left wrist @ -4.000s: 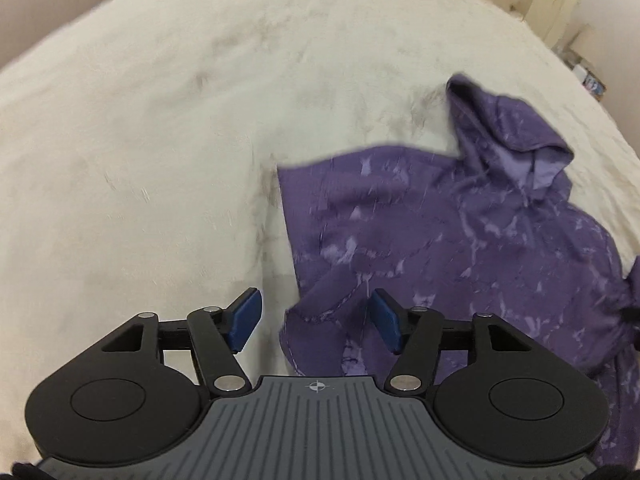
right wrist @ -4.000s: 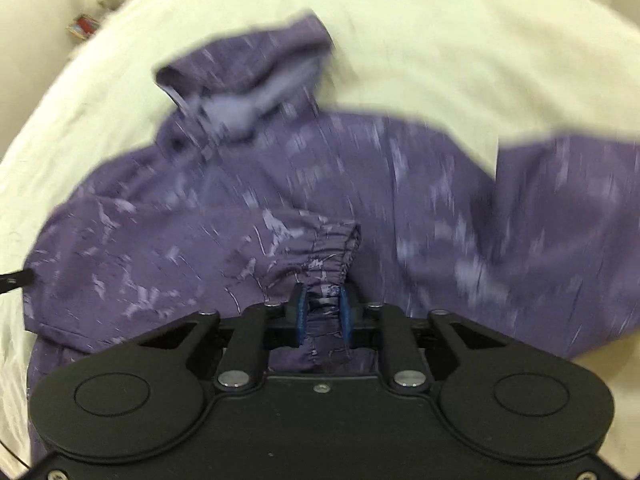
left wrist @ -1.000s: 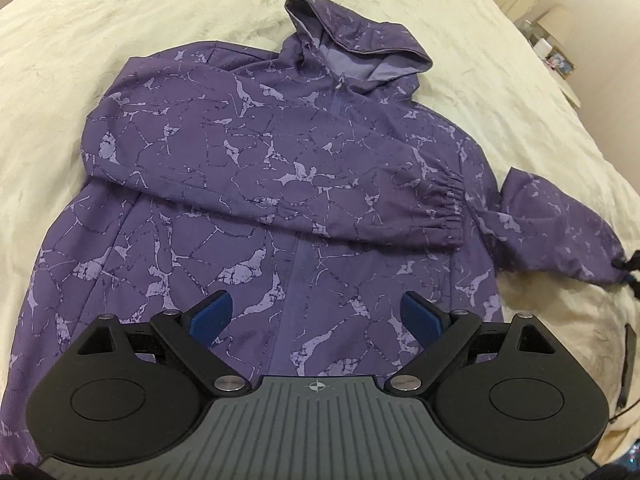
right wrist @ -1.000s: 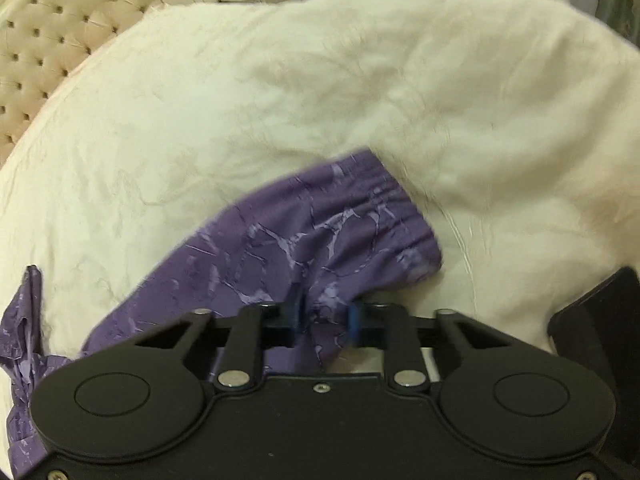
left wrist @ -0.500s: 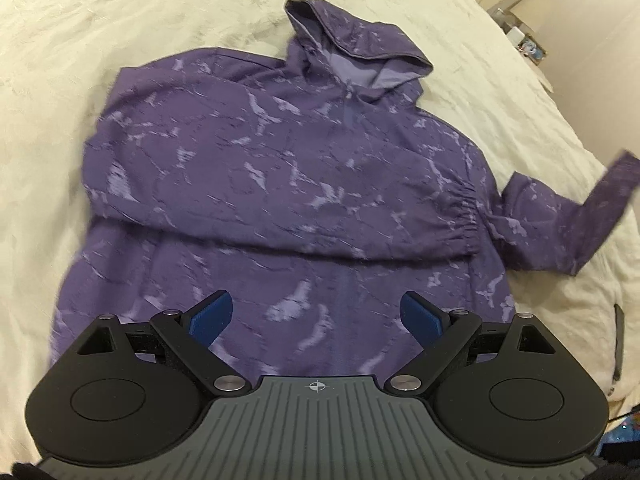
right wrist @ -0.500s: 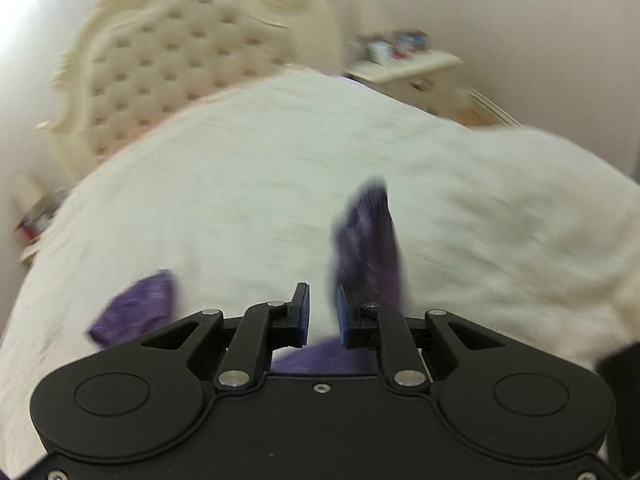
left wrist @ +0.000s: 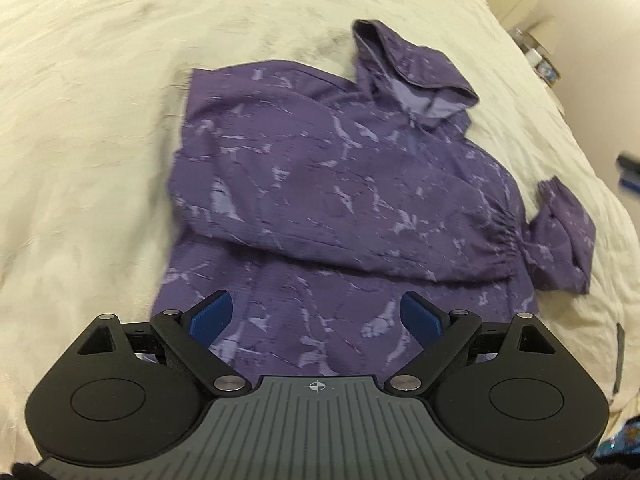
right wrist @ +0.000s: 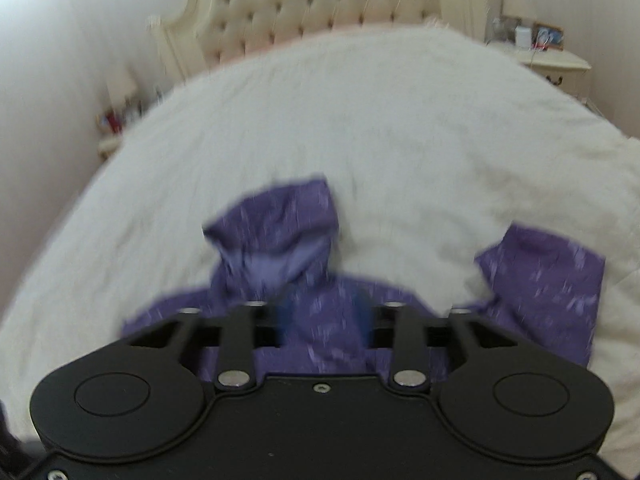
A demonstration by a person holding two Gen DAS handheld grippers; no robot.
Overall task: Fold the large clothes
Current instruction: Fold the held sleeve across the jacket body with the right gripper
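- We see a purple hooded jacket (left wrist: 340,200) with a pale marbled print lying flat on the cream bedspread (left wrist: 88,128) of a bed, front side up.
- Its hood (left wrist: 412,68) points toward the head of the bed, where a tufted cream headboard (right wrist: 320,8) stands.
- One sleeve (left wrist: 360,236) is folded across the chest, and its gathered cuff (left wrist: 504,240) reaches the opposite side seam of the jacket.
- The other sleeve (left wrist: 568,232) lies doubled up on the bedspread just beyond that cuff, toward the bed's side edge.
- We hold the left gripper (left wrist: 318,316) above the jacket's lower half; its jaws stand wide, with nothing between the blue pads (left wrist: 212,316).
- We hold the right gripper (right wrist: 324,320) over the upper part of the jacket, below the hood; the picture is blurred here.
- Its jaws are opening, the pads stand apart, and no cloth is pinched between them; the jacket shows through the gap from beneath.
- In the right wrist view the doubled sleeve (right wrist: 552,288) shows off to the side, apart from the jaws.
- A cream nightstand (right wrist: 556,64) with small items stands beside the head of the bed.
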